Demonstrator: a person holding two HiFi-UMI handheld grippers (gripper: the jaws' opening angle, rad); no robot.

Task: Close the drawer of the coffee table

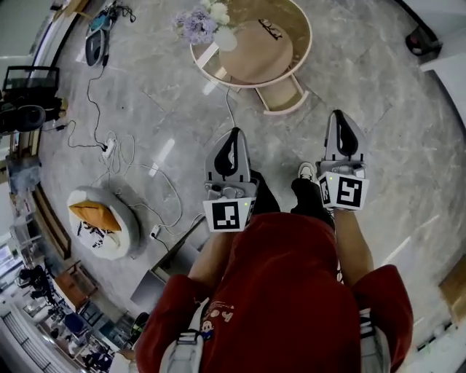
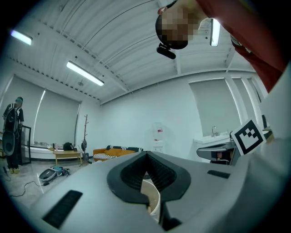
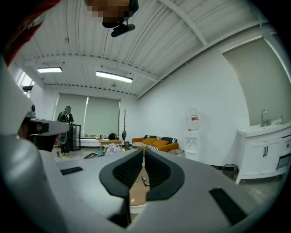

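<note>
Room to move: smooth grey stone floor (image 1: 167,87) lies bare between both grippers and the table. A thin white cable (image 1: 131,156) lies at the left, well apart.
Coffee table (image 1: 298,51): round, pale wood with a cream rim, top middle of the head view.
Drawer (image 1: 285,96): curved front. It sticks out of the table's lower edge, open, and its tan inside shows.
Flowers (image 1: 198,22): purple and white, at the table's upper left edge.
Left gripper (image 1: 234,132): jaws clenched, holding nothing, well apart from the drawer.
Right gripper (image 1: 338,114): jaws clenched, holding nothing, below and right of the drawer.
</note>
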